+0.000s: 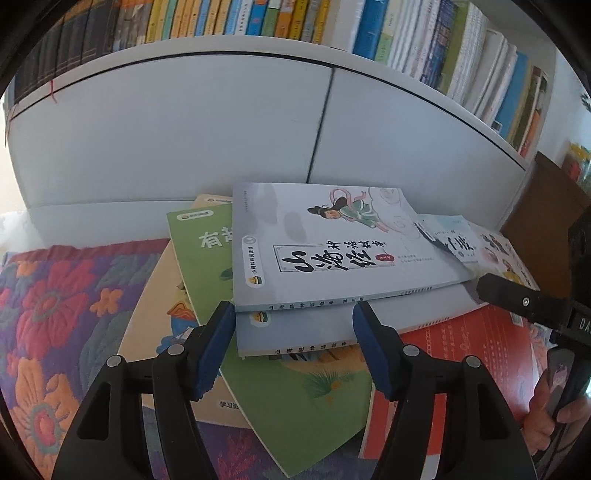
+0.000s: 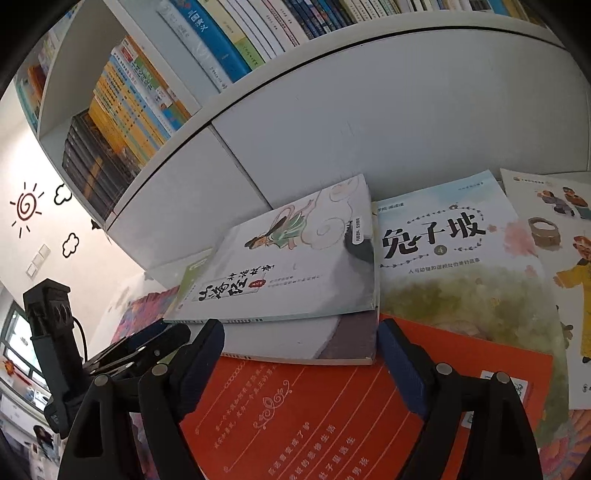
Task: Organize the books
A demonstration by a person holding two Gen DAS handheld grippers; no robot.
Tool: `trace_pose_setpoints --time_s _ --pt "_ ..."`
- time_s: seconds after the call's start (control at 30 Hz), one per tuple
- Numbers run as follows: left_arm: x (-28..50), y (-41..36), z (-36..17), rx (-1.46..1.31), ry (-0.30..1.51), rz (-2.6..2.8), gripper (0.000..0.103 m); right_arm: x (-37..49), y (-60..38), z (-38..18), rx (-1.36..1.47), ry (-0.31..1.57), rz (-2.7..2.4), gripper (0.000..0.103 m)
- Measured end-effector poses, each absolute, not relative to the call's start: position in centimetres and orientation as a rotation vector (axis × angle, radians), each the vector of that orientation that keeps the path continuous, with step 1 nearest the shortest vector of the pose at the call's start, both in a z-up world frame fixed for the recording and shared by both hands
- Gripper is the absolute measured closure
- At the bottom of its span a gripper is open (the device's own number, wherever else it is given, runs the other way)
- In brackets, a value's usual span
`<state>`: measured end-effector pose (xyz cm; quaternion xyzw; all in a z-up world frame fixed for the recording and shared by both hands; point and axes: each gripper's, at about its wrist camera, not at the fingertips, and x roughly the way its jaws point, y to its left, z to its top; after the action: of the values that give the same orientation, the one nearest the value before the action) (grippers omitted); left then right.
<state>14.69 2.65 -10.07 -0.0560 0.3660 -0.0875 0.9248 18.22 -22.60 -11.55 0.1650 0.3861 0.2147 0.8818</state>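
Bookcase: a white bookcase [image 1: 184,122] fills the background, its shelf packed with upright books [image 1: 258,18] above plain closed doors.
Cloth: a flowered quilted cloth [image 1: 55,295] in red, orange and purple covers the surface in front of the bookcase.
Loose books: a scattered heap lies on the cloth, overlapping at different angles.
Red book: a red-orange book [image 2: 314,413] lies flat at the near right, partly under the others.
Green book: a green book [image 1: 303,413] lies tilted on the left, over a cream book [image 1: 147,350].
Rabbit book: a pale book with black title lettering [image 2: 454,258] lies on the right, beside an illustrated white book [image 2: 561,266].
Top book: a grey-white book with a robed figure [image 1: 332,243] lies uppermost, on a matching grey book [image 1: 295,332].
Left tongs: the left gripper [image 1: 293,350] has blue pads about half apart, empty, just short of the grey books' near edge.
Right tongs: the right gripper [image 2: 301,365] stands wide open, empty, above the red book, near the lower grey book's corner.
Person: part of a hand [image 1: 554,417] grips the right tool's handle.
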Motion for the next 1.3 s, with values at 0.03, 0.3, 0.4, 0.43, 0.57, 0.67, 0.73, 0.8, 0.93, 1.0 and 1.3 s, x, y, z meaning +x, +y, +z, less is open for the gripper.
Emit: trace_pose_setpoints --time_s 0.03,0.3,0.4,0.43,0.57,0.67,0.73,0.8,0.93,1.0,1.3 --pt "15.0 2.8 -10.3 -0.109 0.753 -0.178 0.040 18.3 -22.3 -11.5 0.343 0.804 0.445 0.018" --pt "13.7 3.2 -10.3 -0.111 0.783 -0.162 0.040 16.2 -20.4 -11.2 0.201 0.806 0.413 0.016" --pt "12.4 3.2 -9.9 -0.120 0.796 -0.174 0.040 15.2 -20.5 -11.0 0.209 0.829 0.420 0.016" --pt "11.8 3.1 -9.8 -0.122 0.799 -0.184 0.040 14.6 -20.9 -11.0 0.226 0.838 0.424 0.016" --pt "8.4 2.4 -9.5 -0.102 0.827 -0.219 0.040 11.4 -22.4 -10.8 0.279 0.868 0.443 0.016" --pt "5.0 2.4 -9.1 -0.140 0.822 -0.228 0.040 8.1 -23.2 -10.3 0.307 0.891 0.472 0.016" --pt "1.8 2.6 -8.8 -0.174 0.825 -0.271 0.040 5.0 -23.5 -10.0 0.294 0.922 0.506 0.017" --pt "-0.1 2.5 -8.4 -0.187 0.826 -0.300 0.040 2.1 -23.8 -10.1 0.288 0.955 0.522 0.017" --pt "-3.4 3.0 -7.8 -0.201 0.833 -0.297 0.040 -3.7 -23.7 -11.0 0.304 1.012 0.570 0.017" --pt "-4.5 3.4 -7.5 -0.225 0.834 -0.319 0.040 -6.9 -22.2 -11.4 0.262 1.028 0.605 0.020" --pt "-7.7 4.5 -5.1 -0.243 0.827 -0.307 0.040 -13.9 -16.1 -7.5 0.101 0.914 0.735 0.026"
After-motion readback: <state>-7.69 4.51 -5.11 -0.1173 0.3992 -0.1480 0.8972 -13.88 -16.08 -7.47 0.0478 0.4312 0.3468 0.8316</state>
